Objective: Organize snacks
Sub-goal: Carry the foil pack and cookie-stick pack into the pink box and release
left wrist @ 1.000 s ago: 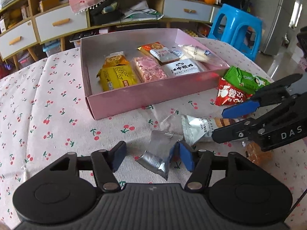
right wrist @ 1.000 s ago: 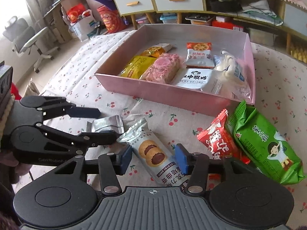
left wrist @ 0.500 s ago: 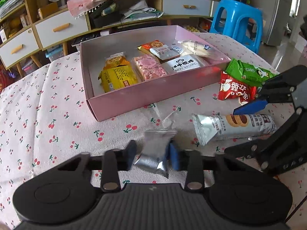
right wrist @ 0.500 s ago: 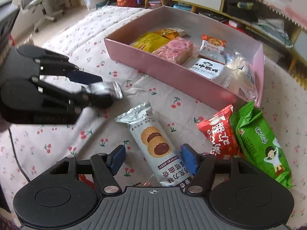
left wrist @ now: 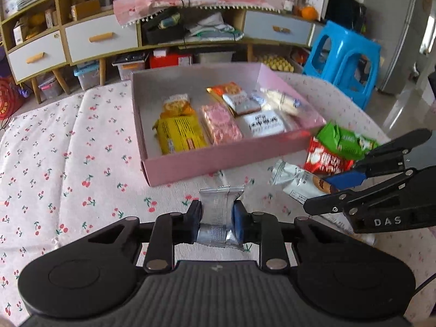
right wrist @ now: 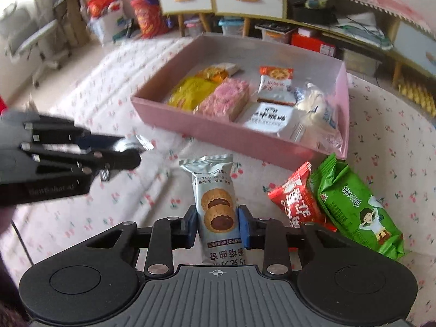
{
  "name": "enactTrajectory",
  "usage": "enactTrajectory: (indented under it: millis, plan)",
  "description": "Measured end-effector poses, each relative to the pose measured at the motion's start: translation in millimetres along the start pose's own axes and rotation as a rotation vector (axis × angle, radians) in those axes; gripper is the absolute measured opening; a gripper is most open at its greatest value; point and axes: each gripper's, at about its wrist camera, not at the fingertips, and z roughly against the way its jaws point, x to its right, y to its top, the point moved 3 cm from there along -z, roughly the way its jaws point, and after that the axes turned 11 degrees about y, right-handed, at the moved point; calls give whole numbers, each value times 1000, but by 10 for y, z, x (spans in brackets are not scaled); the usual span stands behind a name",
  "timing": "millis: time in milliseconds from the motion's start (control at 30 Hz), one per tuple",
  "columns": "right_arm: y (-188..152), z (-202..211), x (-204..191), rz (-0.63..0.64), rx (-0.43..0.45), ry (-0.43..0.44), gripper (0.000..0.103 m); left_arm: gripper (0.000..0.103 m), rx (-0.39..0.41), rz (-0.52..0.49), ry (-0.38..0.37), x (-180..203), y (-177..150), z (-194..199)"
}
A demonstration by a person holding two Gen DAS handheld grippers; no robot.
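My left gripper is shut on a small silver foil packet and holds it above the cherry-print cloth, in front of the pink box. It also shows in the right wrist view with the silver packet. My right gripper is shut on a white cookie packet. It also shows in the left wrist view, around the cookie packet. The pink box holds several snacks.
A red packet and a green packet lie on the cloth right of the cookie packet, by the box's near right corner. A blue stool stands beyond the table. Drawers and shelves stand behind.
My left gripper closed on the silver packet and lifted it off the cloth. My right gripper moved forward over the cookie packet and closed on it.
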Motion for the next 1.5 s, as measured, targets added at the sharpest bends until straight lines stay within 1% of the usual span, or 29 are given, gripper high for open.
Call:
enactTrajectory:
  millis: [133,267,333,433,533,633,700,800,933,1033,1167,1300,1400,1500]
  plan:
    - [93,168,-6,-62,62,37,29,23,19,24,16,-12,61,46]
    - [192,358,6,-99,138,33,29,23,32,48,27,-24,135,43]
    - [247,451,60,-137,181,31,29,23,38,87,21,-43,179,48]
    - [384,498,146,-170,212,24,29,23,58,125,0,-82,280,51]
    - [635,477,202,-151,226,14,29,23,100,100,5,-138,420,20]
    - [929,401,301,-163,225,0,29,23,126,68,30,-199,567,-134]
    - [1121,270,342,-127,206,8,29,23,123,74,36,-235,638,-264]
    - [1385,-27,370,-41,142,-30,29,23,114,88,38,-262,688,-451]
    - [1641,-441,384,57,59,-72,29,23,115,69,70,-267,749,-638]
    - [1795,-727,356,117,-2,-71,29,23,129,86,62,-292,764,-672]
    - [1935,-1019,289,182,-63,-54,29,23,140,71,70,-305,774,-747]
    - [2003,-1203,254,241,-109,-48,30,23,133,113,43,-389,779,-808]
    - [2049,-1232,249,257,-117,-27,30,23,125,144,40,-442,792,-859]
    - [2062,-1240,216,293,-133,1,30,23,121,170,14,-472,790,-866]
